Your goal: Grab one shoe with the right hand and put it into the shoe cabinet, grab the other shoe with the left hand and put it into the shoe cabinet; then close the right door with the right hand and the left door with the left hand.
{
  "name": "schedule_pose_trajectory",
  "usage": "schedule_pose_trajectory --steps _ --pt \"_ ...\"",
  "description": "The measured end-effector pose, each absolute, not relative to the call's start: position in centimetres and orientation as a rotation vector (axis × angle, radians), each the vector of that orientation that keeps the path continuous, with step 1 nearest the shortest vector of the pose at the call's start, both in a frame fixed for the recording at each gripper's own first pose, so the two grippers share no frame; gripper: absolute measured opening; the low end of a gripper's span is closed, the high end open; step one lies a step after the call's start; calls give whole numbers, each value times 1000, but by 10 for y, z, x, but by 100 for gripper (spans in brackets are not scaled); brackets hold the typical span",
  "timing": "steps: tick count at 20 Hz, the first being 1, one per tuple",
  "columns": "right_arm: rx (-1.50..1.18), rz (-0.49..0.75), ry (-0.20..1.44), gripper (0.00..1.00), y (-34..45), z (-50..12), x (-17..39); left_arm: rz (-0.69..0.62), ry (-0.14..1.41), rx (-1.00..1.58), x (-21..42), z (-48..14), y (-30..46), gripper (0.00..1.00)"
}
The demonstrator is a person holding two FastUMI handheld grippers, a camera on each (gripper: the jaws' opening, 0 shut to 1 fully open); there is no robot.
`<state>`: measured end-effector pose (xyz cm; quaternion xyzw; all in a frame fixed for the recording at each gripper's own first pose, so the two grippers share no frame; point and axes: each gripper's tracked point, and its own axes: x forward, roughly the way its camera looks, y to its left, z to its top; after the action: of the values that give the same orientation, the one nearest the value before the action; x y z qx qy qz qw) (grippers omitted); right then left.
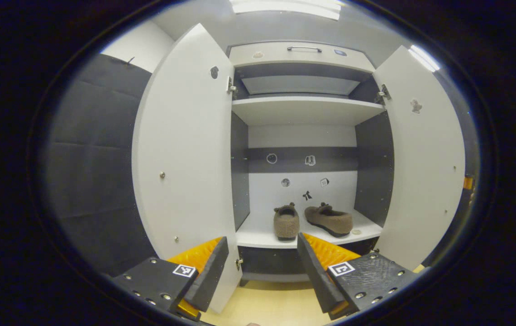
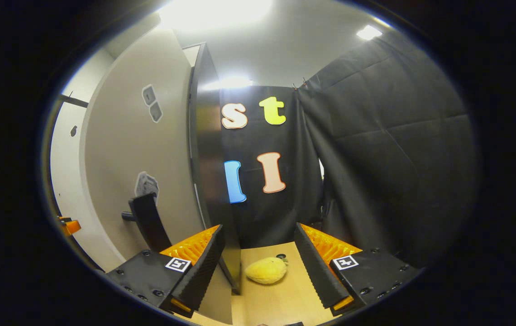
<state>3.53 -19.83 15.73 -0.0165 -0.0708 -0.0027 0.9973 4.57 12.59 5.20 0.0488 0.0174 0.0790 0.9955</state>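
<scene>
in the left gripper view, the left door (image 1: pixel 185 154) stands wide open at the left, its inner face toward the camera. right of it is the open cabinet (image 1: pixel 303 108), with a drawer on top, a shelf under it and a lower compartment. on the floor of that compartment sit both shoes: the left shoe (image 1: pixel 286 222) heel toward the camera, the right shoe (image 1: pixel 329 219) just beside it, turned sideways, the two apart. the right door (image 1: pixel 425 158) stands open at the far right. the left gripper (image 1: pixel 262 262) hangs in front of the cabinet, fingers spread wide, holding nothing.

in the right gripper view, a pale door face (image 2: pixel 136 154) fills the left, with a dark handle (image 2: pixel 147 219) near its lower part; the door's dark edge runs down the middle. the right gripper (image 2: pixel 260 260) is spread wide and empty, its left finger (image 2: pixel 201 267) on the door's face side, its right finger on the far side of the edge, neither visibly pressing. between them a yellow plush (image 2: pixel 266 270) lies on the wooden floor (image 2: pixel 280 299).
</scene>
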Motion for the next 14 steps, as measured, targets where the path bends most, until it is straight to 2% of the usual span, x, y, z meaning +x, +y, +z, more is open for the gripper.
schedule_pose_trajectory --steps 8,14 --pt "54 -68 -132 98 -197 149 28 59 72 119 32 18 120 89" --pt "-155 -170 -183 97 -192 163 19 7 45 114 32 19 117 89"
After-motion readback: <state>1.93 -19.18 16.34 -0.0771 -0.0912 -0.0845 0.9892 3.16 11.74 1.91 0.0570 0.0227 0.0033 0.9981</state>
